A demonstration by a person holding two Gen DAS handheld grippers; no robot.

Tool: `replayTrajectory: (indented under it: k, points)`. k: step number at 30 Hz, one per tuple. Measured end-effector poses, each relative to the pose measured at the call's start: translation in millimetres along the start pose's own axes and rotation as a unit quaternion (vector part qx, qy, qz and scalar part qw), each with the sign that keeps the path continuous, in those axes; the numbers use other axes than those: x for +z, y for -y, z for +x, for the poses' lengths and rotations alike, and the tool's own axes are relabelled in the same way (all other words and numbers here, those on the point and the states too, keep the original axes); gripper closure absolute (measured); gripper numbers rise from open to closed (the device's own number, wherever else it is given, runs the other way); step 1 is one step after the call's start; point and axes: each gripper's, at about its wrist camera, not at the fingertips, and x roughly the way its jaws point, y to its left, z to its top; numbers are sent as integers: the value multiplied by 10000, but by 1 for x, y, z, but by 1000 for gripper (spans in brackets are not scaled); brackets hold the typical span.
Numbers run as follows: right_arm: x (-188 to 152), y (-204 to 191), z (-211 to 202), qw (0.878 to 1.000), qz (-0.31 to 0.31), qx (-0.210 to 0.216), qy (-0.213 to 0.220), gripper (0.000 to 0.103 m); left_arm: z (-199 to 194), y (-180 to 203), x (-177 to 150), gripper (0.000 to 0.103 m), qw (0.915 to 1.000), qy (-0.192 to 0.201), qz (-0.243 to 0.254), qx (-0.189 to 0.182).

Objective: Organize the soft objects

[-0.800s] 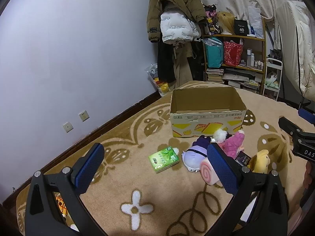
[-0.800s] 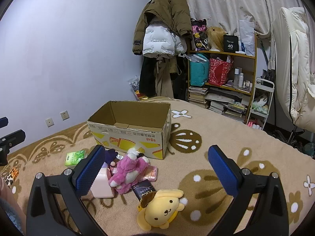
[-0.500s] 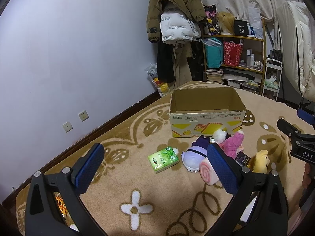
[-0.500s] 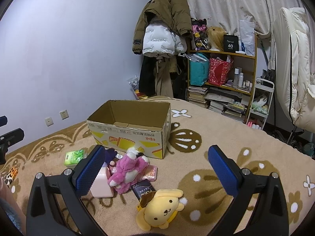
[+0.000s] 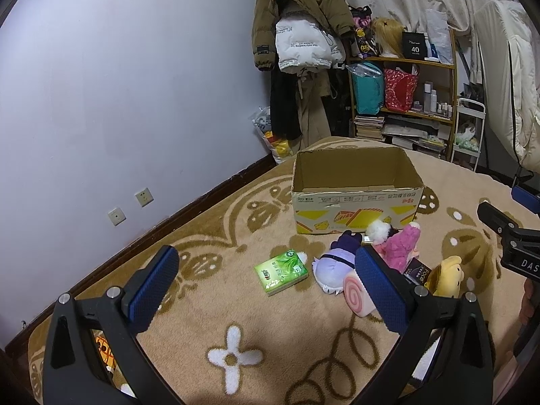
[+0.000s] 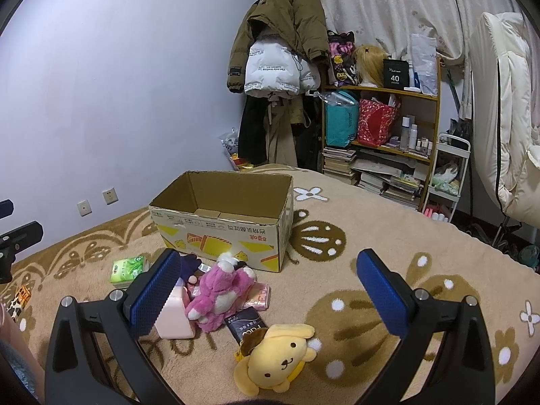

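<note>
Right wrist view alone shows yellow dog plush point(image 6: 277, 361) face.

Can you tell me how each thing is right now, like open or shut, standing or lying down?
Cardboard box: open on top, upright, no toys showing inside.
Yellow dog plush: lying on the rug, untouched.
Pink plush: lying in the pile, untouched.
Green tissue pack: flat on the rug.
Left tool: open, holding nothing.
Right tool: open, holding nothing.

Left gripper point(image 5: 266, 287): black frame, blue-padded fingers spread wide, nothing between them.
Right gripper point(image 6: 268, 290): same build, likewise agape and unloaded.
</note>
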Motion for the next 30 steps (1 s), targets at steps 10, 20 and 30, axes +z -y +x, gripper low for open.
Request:
replayTrajectory:
  k: [10,20,30]
  points:
    - [0,0,0,10000,2,-5,2,0,1,-1,1,0,10000,-9,-21,5]
    - [1,0,0,10000,0,-12,5,0,1,-1,1,0,10000,-9,-27,4]
    - [0,0,0,10000,0,-2,-5,0,1,-2,1,0,10000,-20,-25,16]
